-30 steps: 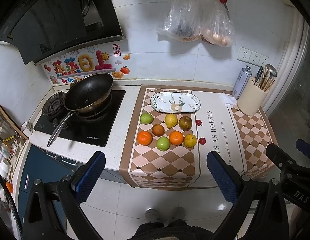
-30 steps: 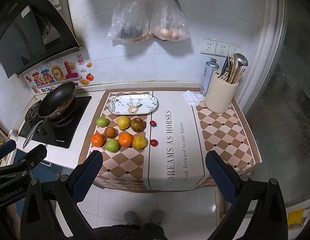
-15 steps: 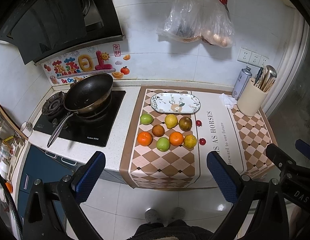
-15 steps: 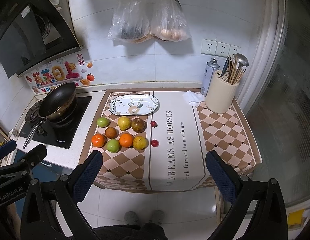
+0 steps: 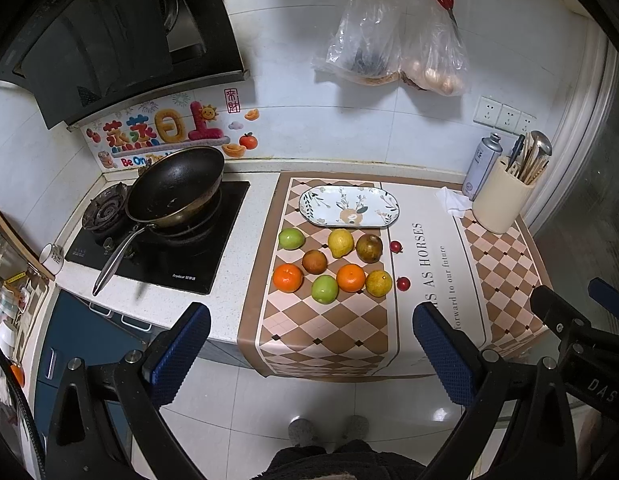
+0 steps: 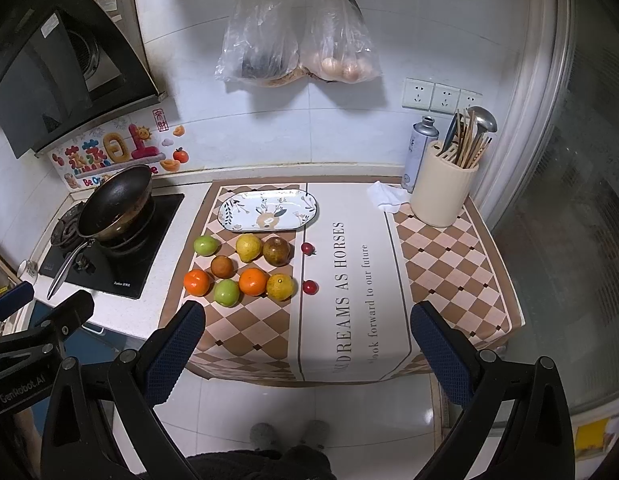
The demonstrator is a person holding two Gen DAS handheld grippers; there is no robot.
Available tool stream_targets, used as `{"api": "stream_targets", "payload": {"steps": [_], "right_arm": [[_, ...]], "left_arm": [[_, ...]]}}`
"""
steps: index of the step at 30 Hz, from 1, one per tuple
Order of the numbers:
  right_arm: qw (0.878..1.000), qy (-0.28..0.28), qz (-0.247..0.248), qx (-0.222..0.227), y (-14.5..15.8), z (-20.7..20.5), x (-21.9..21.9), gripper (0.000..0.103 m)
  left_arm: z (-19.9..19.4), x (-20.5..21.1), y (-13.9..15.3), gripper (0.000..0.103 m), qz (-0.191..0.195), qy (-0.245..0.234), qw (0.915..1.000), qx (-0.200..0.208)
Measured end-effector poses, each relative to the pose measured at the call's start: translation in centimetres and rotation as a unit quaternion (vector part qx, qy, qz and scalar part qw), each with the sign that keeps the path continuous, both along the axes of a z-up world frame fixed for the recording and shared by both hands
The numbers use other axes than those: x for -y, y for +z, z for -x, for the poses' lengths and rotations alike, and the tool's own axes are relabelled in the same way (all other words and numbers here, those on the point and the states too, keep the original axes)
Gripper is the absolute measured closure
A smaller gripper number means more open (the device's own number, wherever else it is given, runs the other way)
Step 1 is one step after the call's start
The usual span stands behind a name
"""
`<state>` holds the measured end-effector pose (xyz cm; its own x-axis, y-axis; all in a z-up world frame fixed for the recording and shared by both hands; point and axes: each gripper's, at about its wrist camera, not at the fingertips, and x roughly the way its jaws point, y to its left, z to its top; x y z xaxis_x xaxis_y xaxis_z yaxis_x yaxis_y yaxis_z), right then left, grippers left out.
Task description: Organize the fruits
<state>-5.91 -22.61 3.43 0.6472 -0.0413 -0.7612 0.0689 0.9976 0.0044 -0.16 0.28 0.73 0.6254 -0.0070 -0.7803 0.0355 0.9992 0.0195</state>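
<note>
Kitchen counter (image 5: 245, 256) is seen from above — fruits (image 5: 333, 266) are clustered on the checkered mat (image 5: 329, 328), just before the plate (image 5: 349, 207). Left gripper (image 5: 309, 354) and right gripper (image 6: 307, 350) are held wide apart — nothing is gripped.

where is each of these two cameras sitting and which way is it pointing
Left wrist: on the left gripper, jaws open, raised before the counter, facing the fruit and plate; right gripper at right edge.
Right wrist: on the right gripper, jaws open, same aim, further right; left gripper at left edge.
Shared: plate, fruit, pan, person's feet.

Fruits (image 5: 333, 266) clustered on mat, nr empty plate (image 5: 348, 207)
</note>
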Motion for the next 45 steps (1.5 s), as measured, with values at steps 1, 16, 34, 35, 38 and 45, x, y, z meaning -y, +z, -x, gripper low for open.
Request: {"api": "stream_targets", "payload": {"steps": [1, 16, 34, 35, 38, 45], "right_arm": [[1.000, 0.000, -0.001, 0.000, 0.0, 0.0, 0.0, 0.000], [1.000, 0.001, -0.002, -0.002, -0.3, 0.0, 0.0, 0.000], [1.000, -0.013, -0.016, -0.006, -1.7, -0.5, -0.4, 0.000], [1.000, -0.017, -0.020, -0.005, -1.8, -0.6, -0.4, 0.000], [0.998, -0.028, -0.050, 0.000, -2.3, -1.3, 0.0, 0.000], [0.991, -0.047, -0.122, -0.042, -7.7, -4.9, -0.2, 0.000]], "left_arm": [[0.0, 0.0, 0.0, 0.000, 0.000, 0.000, 1.0000, 0.000], [-0.5, 0.9, 0.1, 0.000, 0.005, -0.003, 0.9999, -0.009], [-1.5, 0.9, -0.8, 0.000, 0.005, -0.007, 1.0000, -0.003], [-2.2, 0.5, -1.1, 0.000, 0.001, -0.005, 1.0000, 0.003], [-3.7, -0.6, -2.2, 0.000, -0.015, 0.005, 0.9998, 0.014], [-8.9, -5.3, -6.8, 0.000, -0.030, 0.044, 0.9985, -0.012]]}}
